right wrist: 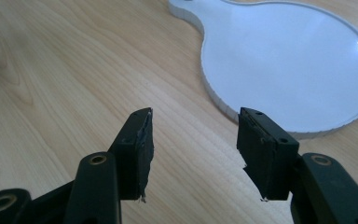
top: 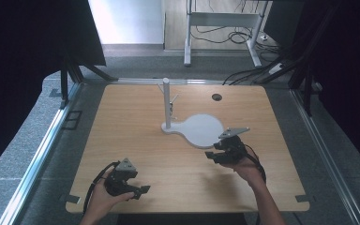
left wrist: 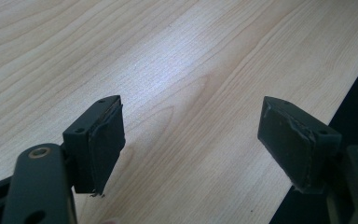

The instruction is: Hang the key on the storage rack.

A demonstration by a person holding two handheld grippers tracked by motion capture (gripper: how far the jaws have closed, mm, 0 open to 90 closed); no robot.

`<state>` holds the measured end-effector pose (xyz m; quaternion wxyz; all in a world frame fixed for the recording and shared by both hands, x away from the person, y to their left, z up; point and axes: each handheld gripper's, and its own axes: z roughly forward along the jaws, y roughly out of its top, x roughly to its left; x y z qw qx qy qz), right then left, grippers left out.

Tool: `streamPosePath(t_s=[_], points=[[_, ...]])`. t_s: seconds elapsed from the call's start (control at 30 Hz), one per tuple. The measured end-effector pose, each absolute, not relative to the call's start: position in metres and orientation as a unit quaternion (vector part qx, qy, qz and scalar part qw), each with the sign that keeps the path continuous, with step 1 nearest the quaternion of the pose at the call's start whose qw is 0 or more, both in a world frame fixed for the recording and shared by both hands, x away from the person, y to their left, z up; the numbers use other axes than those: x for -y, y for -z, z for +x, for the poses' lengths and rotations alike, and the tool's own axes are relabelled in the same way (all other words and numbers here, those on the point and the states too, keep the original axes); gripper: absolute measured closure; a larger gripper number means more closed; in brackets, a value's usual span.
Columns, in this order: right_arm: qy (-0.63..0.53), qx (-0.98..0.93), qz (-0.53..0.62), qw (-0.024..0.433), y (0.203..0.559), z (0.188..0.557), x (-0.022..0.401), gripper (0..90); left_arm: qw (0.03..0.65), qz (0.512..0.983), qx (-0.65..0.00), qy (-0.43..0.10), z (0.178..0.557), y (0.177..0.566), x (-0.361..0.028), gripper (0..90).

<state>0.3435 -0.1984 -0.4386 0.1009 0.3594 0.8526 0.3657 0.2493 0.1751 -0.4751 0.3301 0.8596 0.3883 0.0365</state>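
Wooden table (top: 136, 140), pale grain, rectangular, seen from the high view with a dark round port (top: 216, 97) near its far edge. At mid-table stands a white stand: a flat base (top: 201, 130) with a wide round disc and a narrow neck, lying on the wood, and an upright post (top: 166, 103) rising from the neck end, with thin pegs (top: 172, 104) branching from the post. Right gripper (top: 214, 155), held in the person's right hand (top: 248, 169), sits just beside the near rim of the disc, jaws pointed leftward across the table; in the right gripper view (right wrist: 192, 140) its jaws are parted with bare wood between the pads, nothing grasped, and the base (right wrist: 289, 60) lies just beyond the right-hand jaw, apart from it. Left gripper (top: 140, 191), held in the left hand (top: 104, 199), rests near the front edge of the table, well apart from the stand; in the left gripper view (left wrist: 191, 140) its jaws stand wide, released, with only tabletop between them and the table's edge just past the right-hand jaw. Each gripper carries a grey three-cornered plate and a trailing black cable (top: 93, 185). Beyond the table: grey carpet floor (top: 23, 140), a metal frame with loose cables (top: 243, 37).
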Motion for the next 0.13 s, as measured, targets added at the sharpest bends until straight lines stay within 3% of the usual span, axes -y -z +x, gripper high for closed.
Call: streamPosePath(t_s=[0.13], points=[[-0.374,-0.847,0.361,0.111,0.4453,0.3361,0.2025,45.3,0.328,0.860,-0.390,-0.037,0.2501,0.4756,-0.1756,23.3]])
